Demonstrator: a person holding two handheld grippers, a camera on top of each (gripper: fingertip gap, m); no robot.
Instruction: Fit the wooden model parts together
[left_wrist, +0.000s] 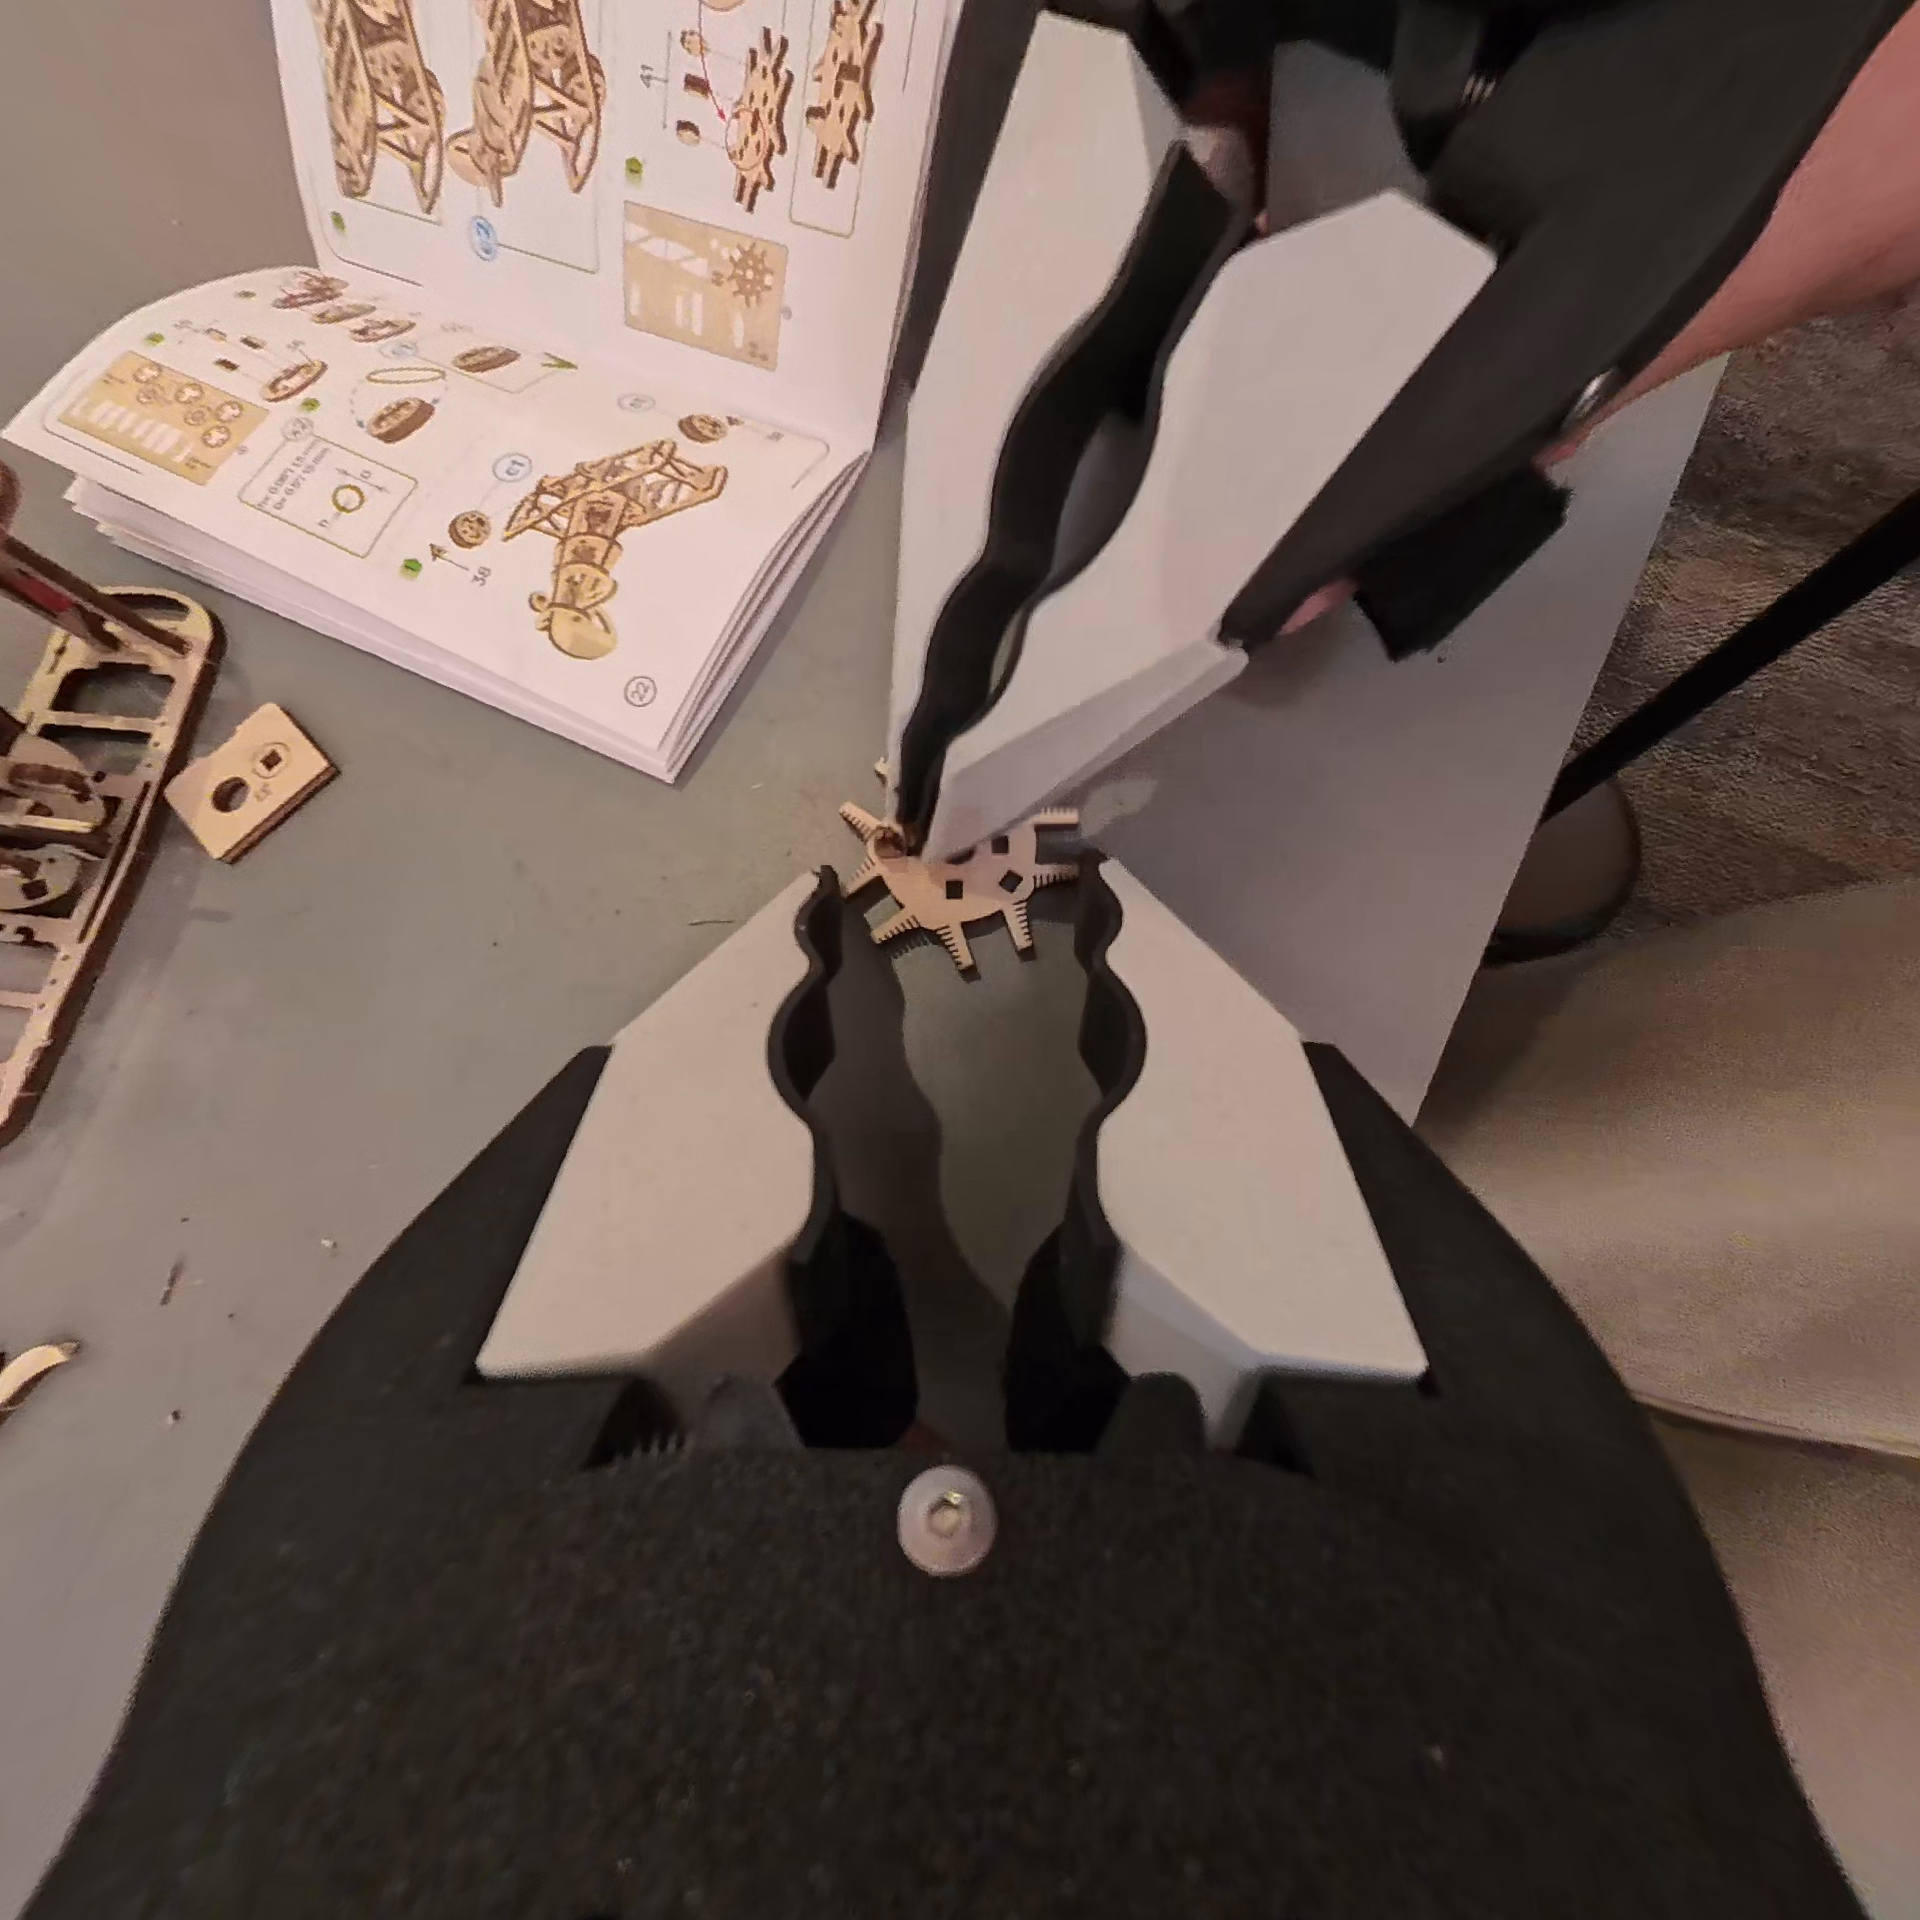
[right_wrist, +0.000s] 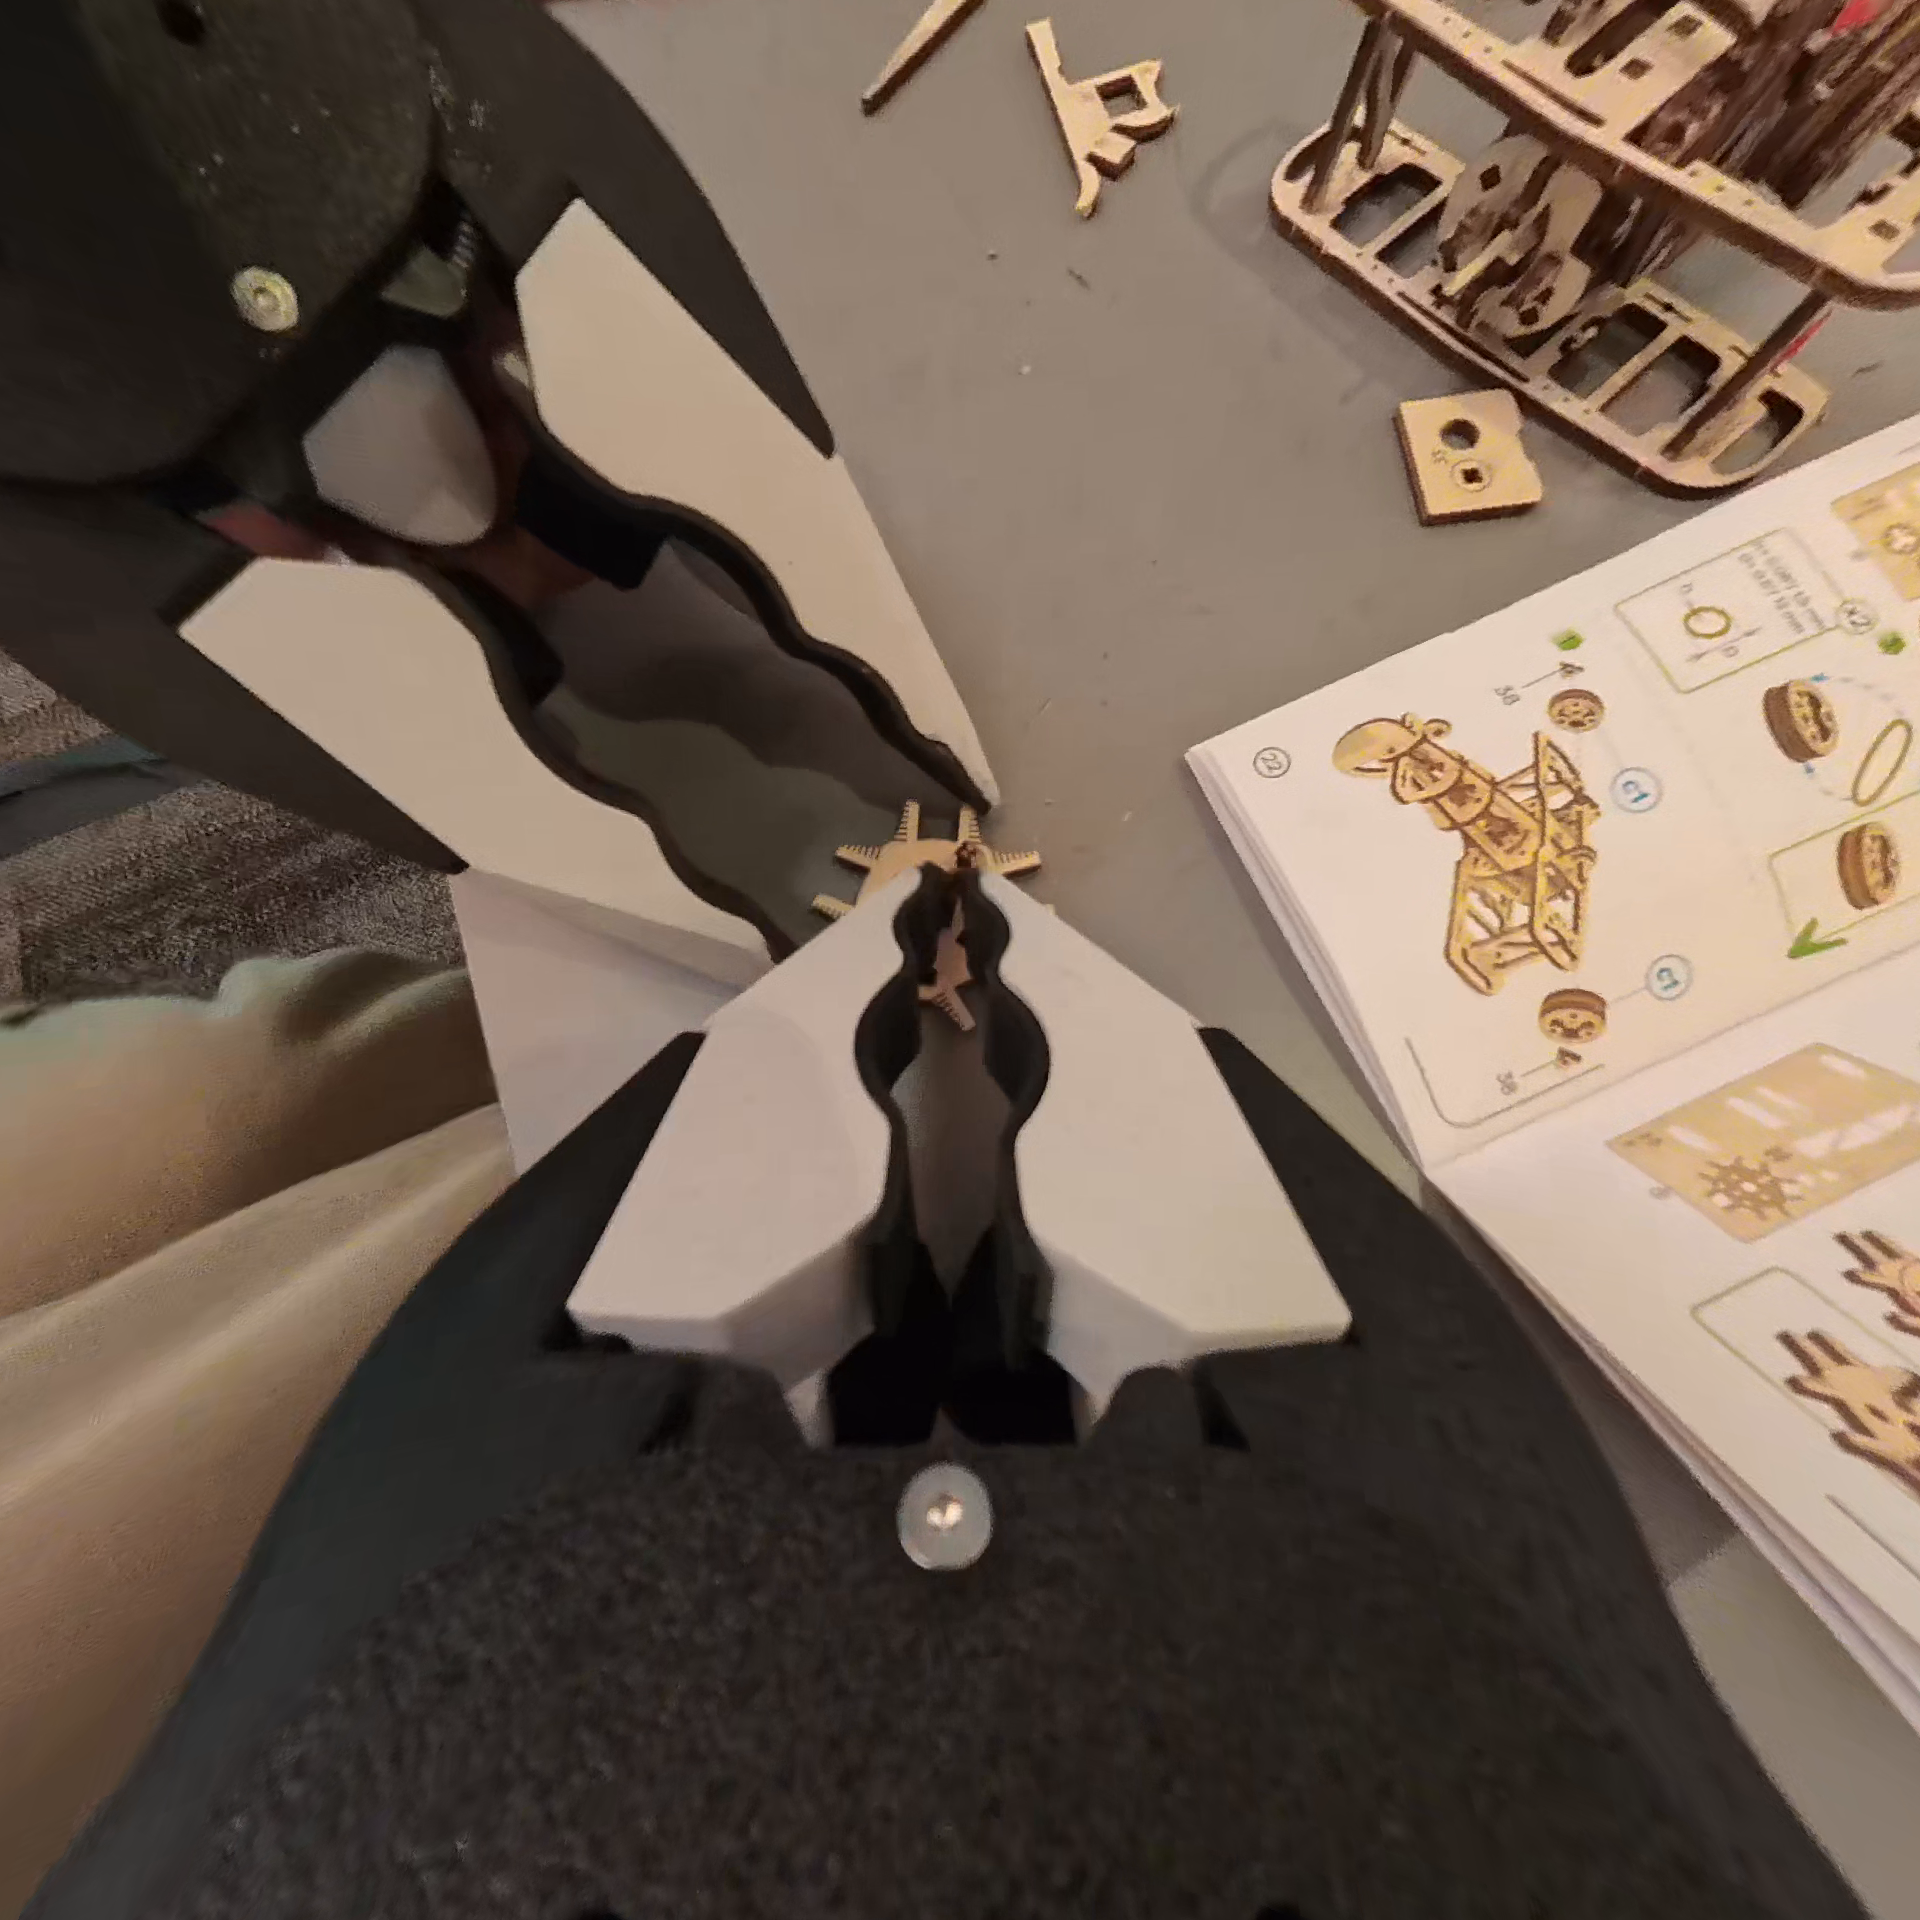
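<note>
Open instruction booklet (left_wrist: 447, 436) bears print; right gripper (right_wrist: 951, 883) pinches spoked wheel (left_wrist: 951, 888).

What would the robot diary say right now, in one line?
left hand-held gripper: open around spiky wooden wheel | right hand-held gripper: shut on small pin

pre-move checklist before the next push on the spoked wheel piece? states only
1. Right gripper shut on small part at the wheel hub: ok, tips pinched together.
2. Left gripper bracing spoked wheel: cannot tell; its fingers stand apart at the wheel's sides, contact unclear.
3. Small part seated in hub: cannot tell, hidden by the right fingertips.
4. Wheel flat on grey table: cannot tell, it sits near the table edge.
5. Instruction booklet open and in view: ok.
6. Square plate and partly built model away from the work spot: ok.
</note>
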